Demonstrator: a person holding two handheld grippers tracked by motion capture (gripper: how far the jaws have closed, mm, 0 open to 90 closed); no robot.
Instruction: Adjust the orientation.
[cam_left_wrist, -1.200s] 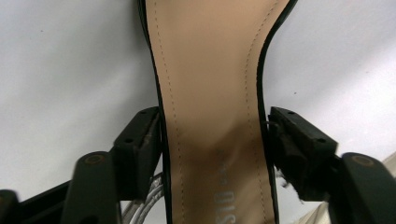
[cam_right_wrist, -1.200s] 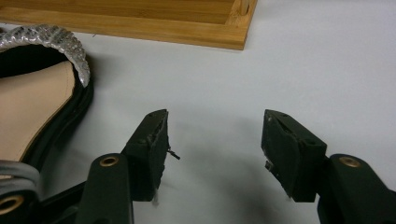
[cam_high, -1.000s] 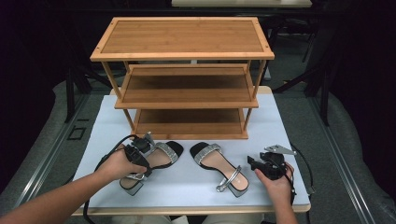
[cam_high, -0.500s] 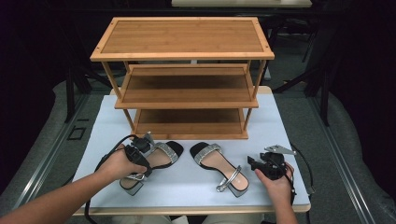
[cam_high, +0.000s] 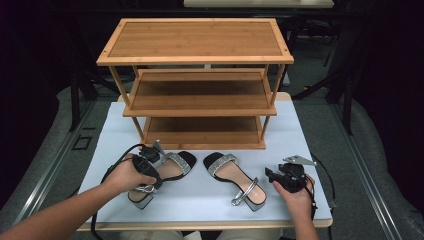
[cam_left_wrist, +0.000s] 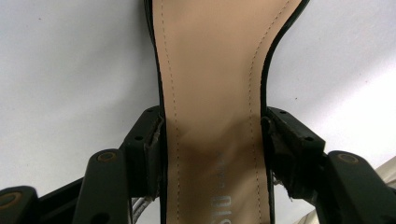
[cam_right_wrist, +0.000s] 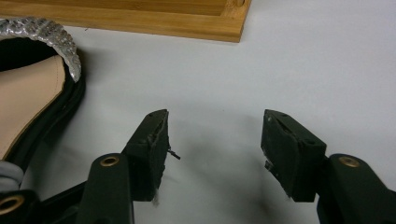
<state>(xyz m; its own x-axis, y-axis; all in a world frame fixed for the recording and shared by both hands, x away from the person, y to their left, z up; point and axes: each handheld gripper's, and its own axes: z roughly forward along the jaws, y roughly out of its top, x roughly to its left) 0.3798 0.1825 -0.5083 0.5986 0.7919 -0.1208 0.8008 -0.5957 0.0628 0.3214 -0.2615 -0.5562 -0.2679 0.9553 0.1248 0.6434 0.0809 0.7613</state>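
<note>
Left sandal lies on the white table in front of the bamboo shoe rack, toe toward the rack, heel toward me. My left gripper straddles its narrow waist across the long axis; in the left gripper view the pads sit against both edges of the tan insole, so I judge it clamped. Silver print on the insole is cut off, unreadable. Right gripper, jaws apart and empty, rests just beside the right sandal.
</note>
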